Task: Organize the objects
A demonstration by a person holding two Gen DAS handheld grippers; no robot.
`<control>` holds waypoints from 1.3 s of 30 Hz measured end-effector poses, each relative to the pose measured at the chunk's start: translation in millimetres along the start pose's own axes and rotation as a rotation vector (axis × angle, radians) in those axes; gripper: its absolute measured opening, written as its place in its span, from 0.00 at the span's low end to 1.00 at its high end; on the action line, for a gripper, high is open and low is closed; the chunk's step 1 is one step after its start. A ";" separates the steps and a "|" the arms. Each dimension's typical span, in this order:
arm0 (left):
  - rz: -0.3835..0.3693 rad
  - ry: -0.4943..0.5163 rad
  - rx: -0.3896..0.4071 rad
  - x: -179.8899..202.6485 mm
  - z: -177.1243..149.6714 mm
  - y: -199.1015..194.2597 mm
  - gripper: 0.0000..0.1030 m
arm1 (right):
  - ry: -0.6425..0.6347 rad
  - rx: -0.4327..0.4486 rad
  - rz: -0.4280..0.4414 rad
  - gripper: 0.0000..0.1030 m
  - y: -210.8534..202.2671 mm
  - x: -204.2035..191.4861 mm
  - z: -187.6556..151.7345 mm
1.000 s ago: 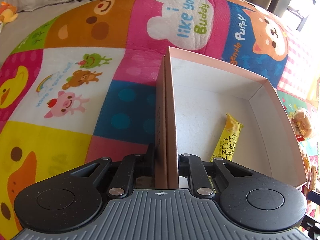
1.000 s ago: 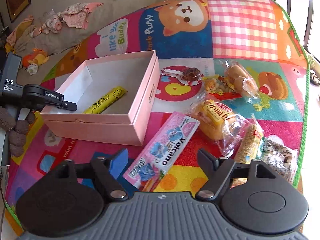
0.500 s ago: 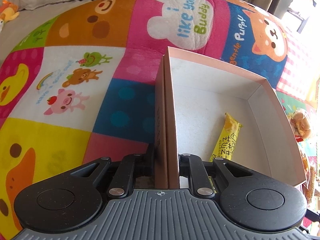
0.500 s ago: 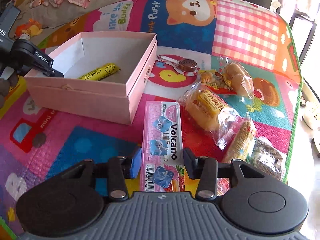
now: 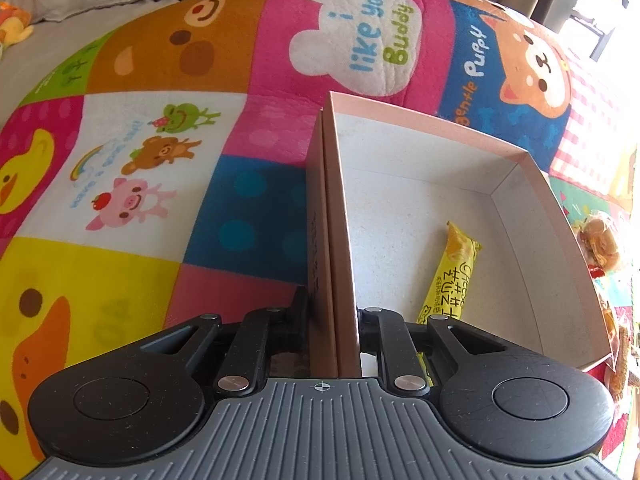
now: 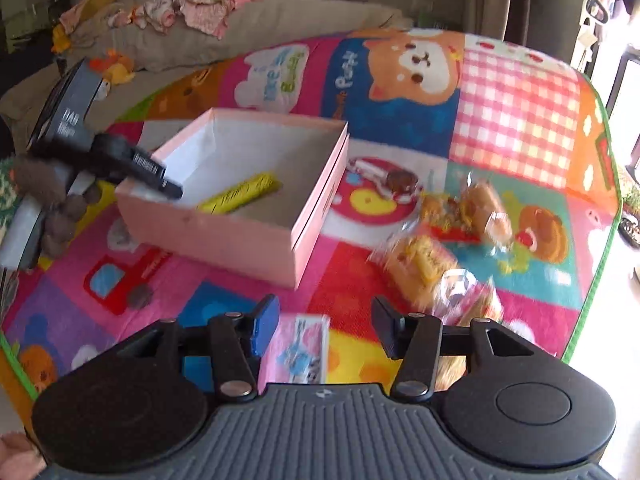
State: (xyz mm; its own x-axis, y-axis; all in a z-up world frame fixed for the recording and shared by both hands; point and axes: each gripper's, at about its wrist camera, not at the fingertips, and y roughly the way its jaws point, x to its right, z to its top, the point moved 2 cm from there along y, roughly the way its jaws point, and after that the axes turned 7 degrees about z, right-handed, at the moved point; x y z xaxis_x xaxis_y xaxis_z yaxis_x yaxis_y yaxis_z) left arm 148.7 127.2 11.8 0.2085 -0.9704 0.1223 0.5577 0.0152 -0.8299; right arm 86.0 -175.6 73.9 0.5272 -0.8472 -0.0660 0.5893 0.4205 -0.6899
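Observation:
My left gripper [image 5: 332, 312] is shut on the near wall of the pink box [image 5: 334, 240], one finger outside and one inside. A yellow snack stick [image 5: 452, 272] lies in the box. In the right wrist view the box [image 6: 224, 236] sits on the play mat with the stick [image 6: 244, 192] inside, and the left gripper [image 6: 120, 160] clamps its left wall. My right gripper [image 6: 324, 326] is open. The pink Volcano box [image 6: 300, 350] lies on the mat below and between its fingers, untouched as far as I can tell.
Several wrapped snacks [image 6: 424, 268] and a lollipop [image 6: 400, 180] lie on the colourful mat [image 6: 520, 120] right of the box. A sofa with clothes [image 6: 200, 12] stands behind. The mat's green edge [image 6: 612, 200] runs along the right.
My right gripper has lifted and pulled back, and its fingers have spread wider around the Volcano box. The view is blurred by motion. The left gripper still holds the box wall.

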 end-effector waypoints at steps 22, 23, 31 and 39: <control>-0.026 -0.001 -0.018 -1.4 -3.6 -1.9 0.17 | 0.113 -0.185 -0.046 0.44 190.8 84.7 48.5; -0.031 -0.003 -0.019 -1.9 -3.9 -2.4 0.17 | 0.121 -0.177 -0.054 0.44 180.9 85.7 43.2; -0.030 -0.011 -0.012 -0.9 -5.4 -3.2 0.16 | 0.094 -0.029 -0.169 0.44 58.1 74.2 6.2; -0.026 -0.031 -0.003 0.2 -10.6 -5.5 0.16 | -0.016 -0.155 0.003 0.44 12.4 0.8 -33.9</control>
State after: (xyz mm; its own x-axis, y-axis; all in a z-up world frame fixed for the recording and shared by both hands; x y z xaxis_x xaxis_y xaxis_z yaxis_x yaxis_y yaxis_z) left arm 137.2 124.4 10.6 0.2188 -0.9625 0.1607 0.5605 -0.0109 -0.8281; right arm 73.0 -182.1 40.9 0.5389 -0.8404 -0.0576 0.4870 0.3666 -0.7927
